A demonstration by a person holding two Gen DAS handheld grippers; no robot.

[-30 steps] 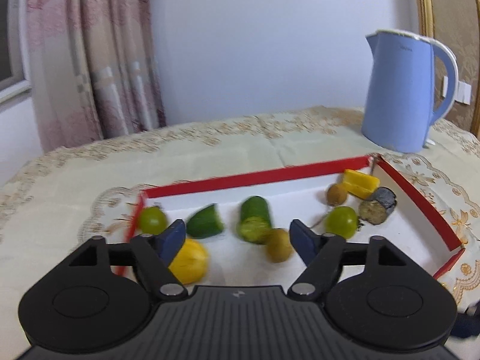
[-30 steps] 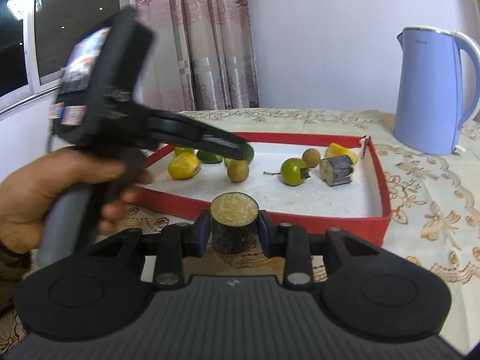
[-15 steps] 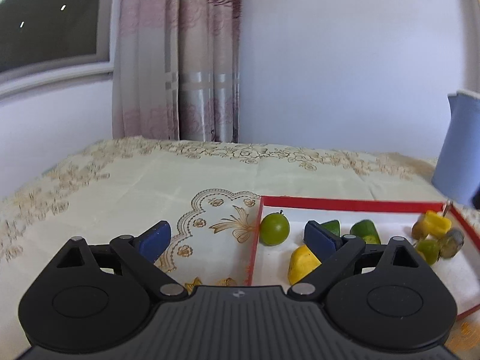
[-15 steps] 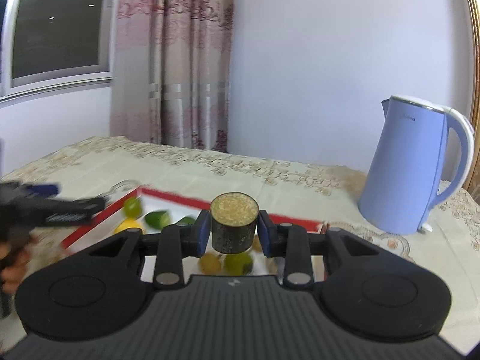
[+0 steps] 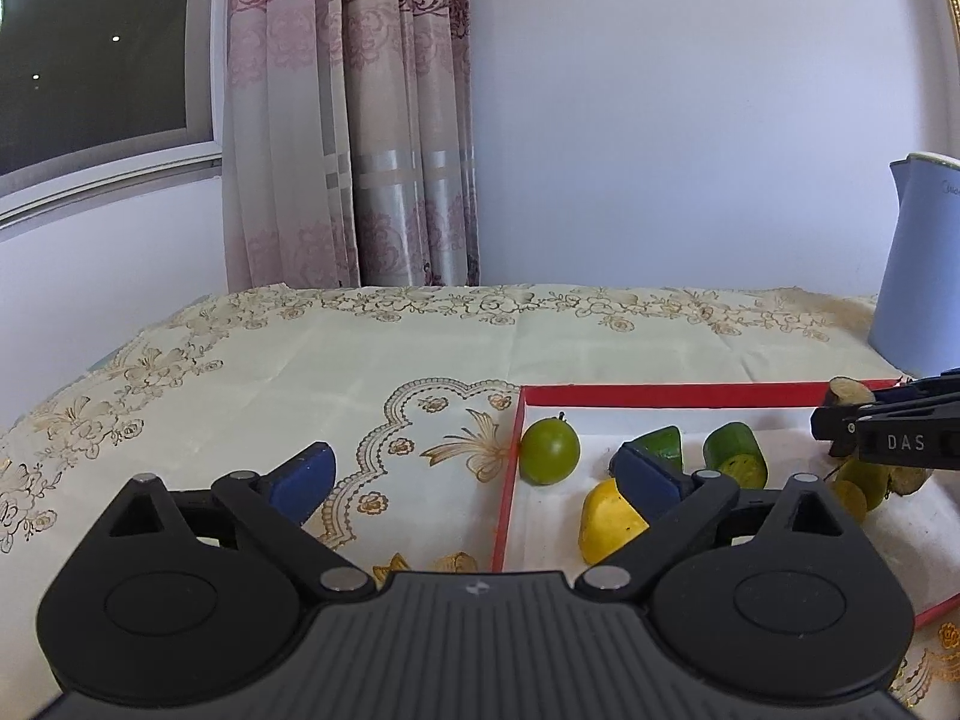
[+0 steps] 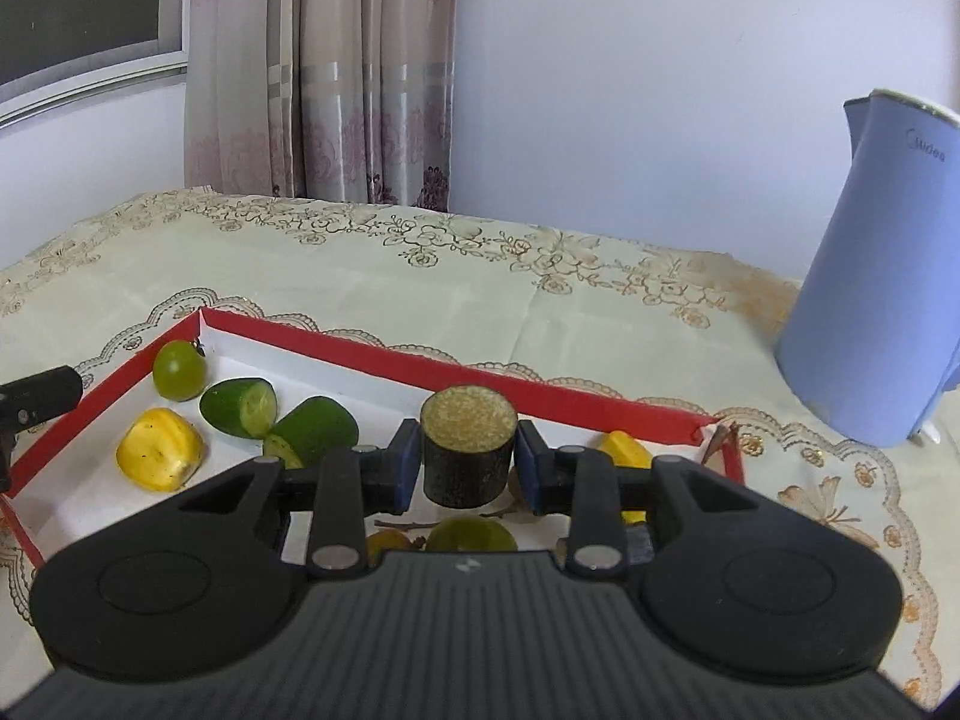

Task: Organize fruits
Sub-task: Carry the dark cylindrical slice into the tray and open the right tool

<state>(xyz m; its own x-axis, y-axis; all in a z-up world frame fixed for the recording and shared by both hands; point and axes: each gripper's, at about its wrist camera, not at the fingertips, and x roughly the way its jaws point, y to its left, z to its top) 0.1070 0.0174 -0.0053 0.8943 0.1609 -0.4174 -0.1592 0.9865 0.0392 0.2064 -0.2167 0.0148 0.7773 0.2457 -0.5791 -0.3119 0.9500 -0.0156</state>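
Note:
My right gripper [image 6: 468,467] is shut on a dark cylindrical fruit piece [image 6: 468,450] with a pale cut top, held above the red-rimmed white tray [image 6: 360,360]. In the tray lie a green round fruit [image 6: 177,369], two green cucumber pieces [image 6: 240,408] [image 6: 312,429], a yellow piece [image 6: 159,449] and more fruit half hidden under the gripper. My left gripper [image 5: 474,474] is open and empty, straddling the tray's left wall [image 5: 507,480]. The green round fruit [image 5: 549,450] and the yellow piece [image 5: 609,522] lie just ahead of it. The right gripper [image 5: 888,432] shows at the right edge.
A blue electric kettle [image 6: 882,276] stands at the back right on the embroidered cream tablecloth [image 6: 420,276]. A curtain [image 5: 348,120] and a window [image 5: 90,48] are behind the table. The left gripper's tip [image 6: 36,399] shows at the tray's left corner.
My right gripper has carried the dark piece from in front of the tray to above its inside. My left gripper has swung left to the tray's left wall.

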